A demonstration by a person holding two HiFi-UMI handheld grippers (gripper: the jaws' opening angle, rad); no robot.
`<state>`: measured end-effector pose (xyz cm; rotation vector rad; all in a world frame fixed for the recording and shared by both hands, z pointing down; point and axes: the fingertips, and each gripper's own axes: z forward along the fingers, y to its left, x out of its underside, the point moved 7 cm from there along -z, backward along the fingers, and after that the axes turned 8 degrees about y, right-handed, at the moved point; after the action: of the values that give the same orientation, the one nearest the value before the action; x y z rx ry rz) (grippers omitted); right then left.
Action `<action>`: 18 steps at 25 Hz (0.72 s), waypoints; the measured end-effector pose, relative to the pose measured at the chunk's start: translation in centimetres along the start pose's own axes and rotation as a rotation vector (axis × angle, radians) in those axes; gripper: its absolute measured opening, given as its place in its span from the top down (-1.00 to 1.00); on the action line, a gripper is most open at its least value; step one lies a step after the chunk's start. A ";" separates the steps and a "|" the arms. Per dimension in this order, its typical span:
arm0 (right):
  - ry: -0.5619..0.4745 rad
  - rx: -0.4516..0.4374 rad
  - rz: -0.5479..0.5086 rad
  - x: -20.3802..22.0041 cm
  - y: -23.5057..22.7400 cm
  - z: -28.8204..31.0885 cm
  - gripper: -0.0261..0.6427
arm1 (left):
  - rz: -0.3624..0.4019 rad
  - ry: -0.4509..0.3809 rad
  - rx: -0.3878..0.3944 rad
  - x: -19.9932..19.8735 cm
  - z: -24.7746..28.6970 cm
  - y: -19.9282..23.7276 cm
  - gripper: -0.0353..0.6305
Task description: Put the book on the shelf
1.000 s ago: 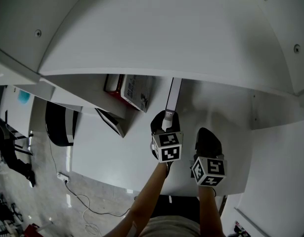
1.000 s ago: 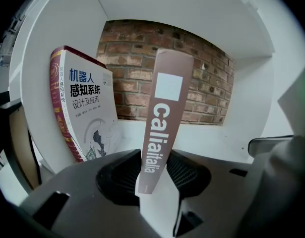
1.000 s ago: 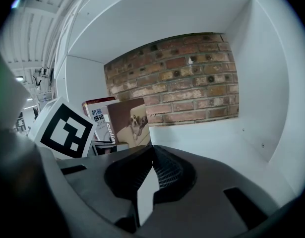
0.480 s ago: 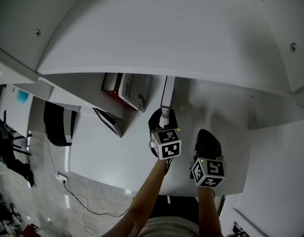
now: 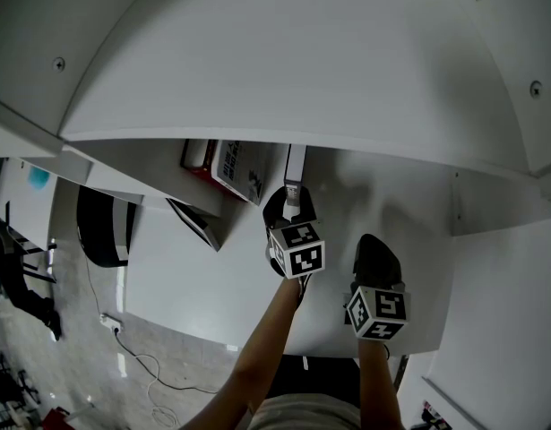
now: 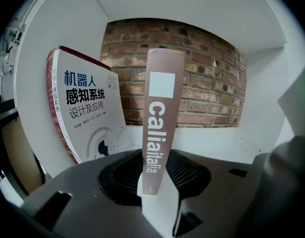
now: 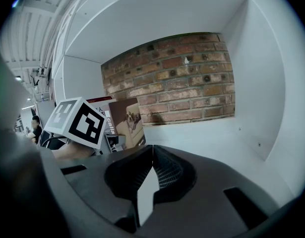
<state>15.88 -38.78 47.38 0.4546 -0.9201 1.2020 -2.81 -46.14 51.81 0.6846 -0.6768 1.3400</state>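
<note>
Left gripper view is showing the left gripper point(image 6: 154, 157) pinching a brown book point(image 6: 161, 108) upright in the shelf point(image 6: 216, 139) near a leaning white textbook point(image 6: 85, 113), while the right gripper point(image 7: 152, 155) is hovering pressed together.

Looks like an office or a robotics lab to me, not someone's home. You've got a plain white built-in shelf point(image 5: 284, 88) with a brick back wall point(image 6: 207, 78), and the book leaning in it is a robot-perception textbook point(image 6: 88, 113) with a Chinese title. Past the white counter point(image 5: 212, 280) there's a shiny grey floor point(image 5: 69, 303) with a power strip point(image 5: 112, 319) and a loose cable point(image 5: 159, 370) trailing over it. The right gripper view also catches an open ceiling point(image 7: 38, 19) with exposed beams or ducts, and a person point(image 7: 35, 125) further back in the room.
</note>
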 end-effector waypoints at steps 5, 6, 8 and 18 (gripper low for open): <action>0.001 0.000 0.003 -0.1 -0.1 0.2 0.87 | -0.013 -0.002 -0.005 -0.5 0.6 0.1 0.43; 0.001 0.001 0.005 -0.1 -0.2 0.2 0.87 | -0.015 0.000 -0.003 -0.5 0.7 0.1 0.43; 0.002 0.003 0.006 -0.1 -0.3 0.3 0.87 | -0.018 0.004 0.000 -0.6 0.9 0.0 0.43; 0.006 0.007 0.003 -0.3 -0.7 0.5 0.87 | -0.034 -0.011 0.019 -0.7 1.2 0.0 0.42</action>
<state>16.30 -39.55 47.58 0.4553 -0.9122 1.2088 -2.91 -47.51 52.02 0.7164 -0.6598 1.3140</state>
